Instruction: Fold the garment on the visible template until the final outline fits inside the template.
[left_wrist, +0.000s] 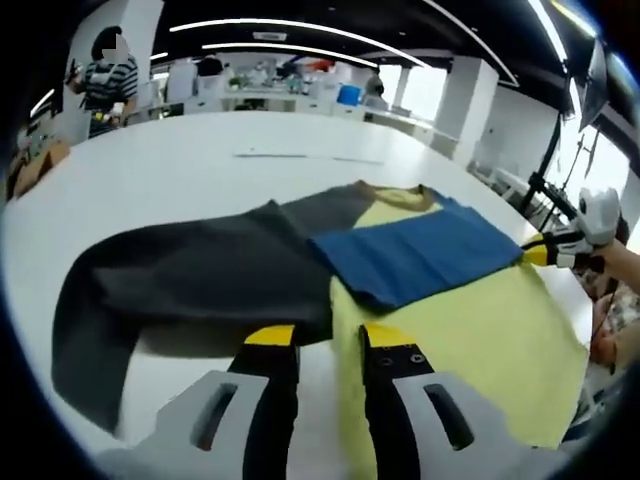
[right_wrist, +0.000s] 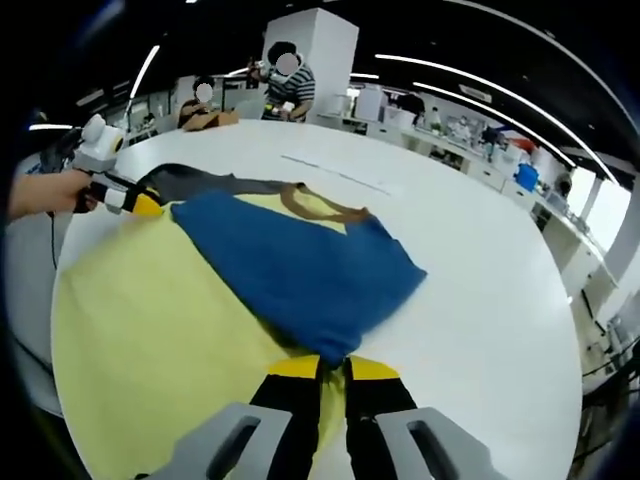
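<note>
I am mid-fold: right tongs (right_wrist: 333, 368) pinch the blue sleeve (right_wrist: 300, 270), left tongs (left_wrist: 328, 336) nearly closed at the garment's (left_wrist: 460, 330) hem; next, draw the sleeve across

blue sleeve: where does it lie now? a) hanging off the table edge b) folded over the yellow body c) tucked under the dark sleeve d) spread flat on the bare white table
b: the blue sleeve lies across the yellow body of the garment, its end pinched in the right tongs.
</note>
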